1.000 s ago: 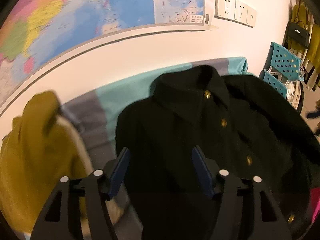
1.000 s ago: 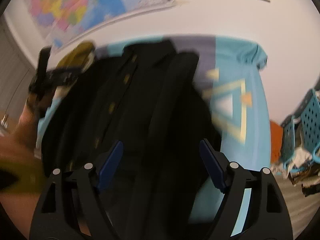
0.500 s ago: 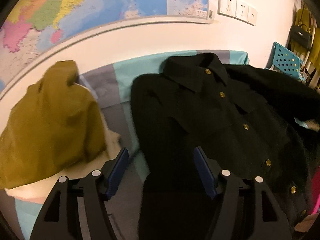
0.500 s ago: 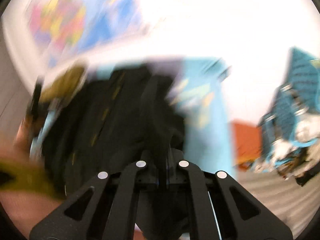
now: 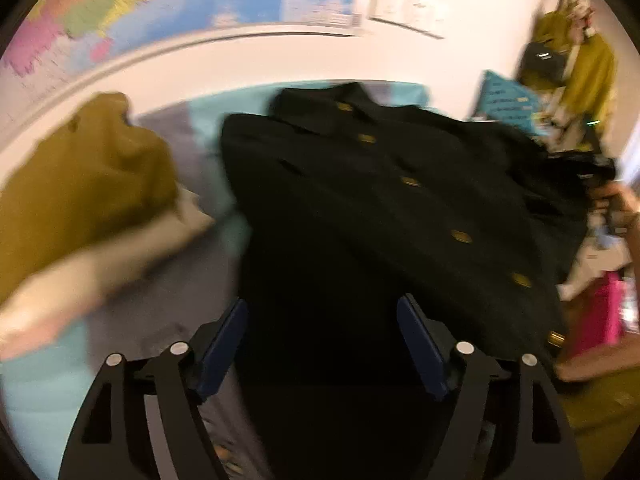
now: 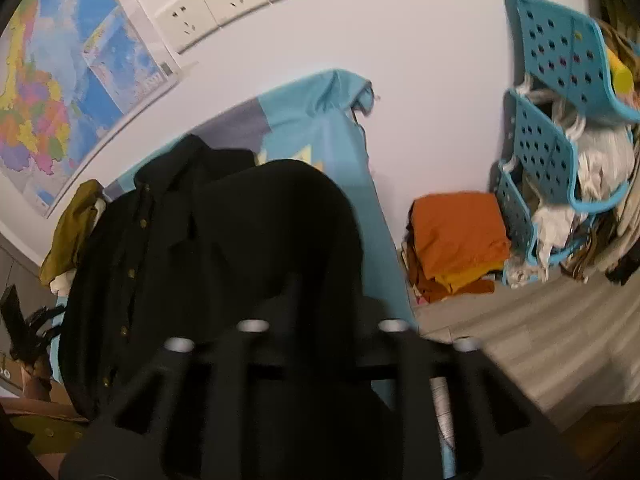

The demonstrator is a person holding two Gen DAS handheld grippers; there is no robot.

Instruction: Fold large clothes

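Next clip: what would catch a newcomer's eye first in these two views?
The black coat with its row of gold buttons, spread across the blue-and-grey sheet, fills the middle of both views. A mustard garment lies heaped on the sheet to the coat's left, below the colourful wall map. On the floor to the right sits an orange folded pile beside turquoise perforated baskets.

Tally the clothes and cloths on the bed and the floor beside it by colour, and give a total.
Black: 1, the coat
Mustard: 1, the crumpled garment
Cream: 1, the cloth under it
Orange: 1, the folded pile on the floor
Total: 4
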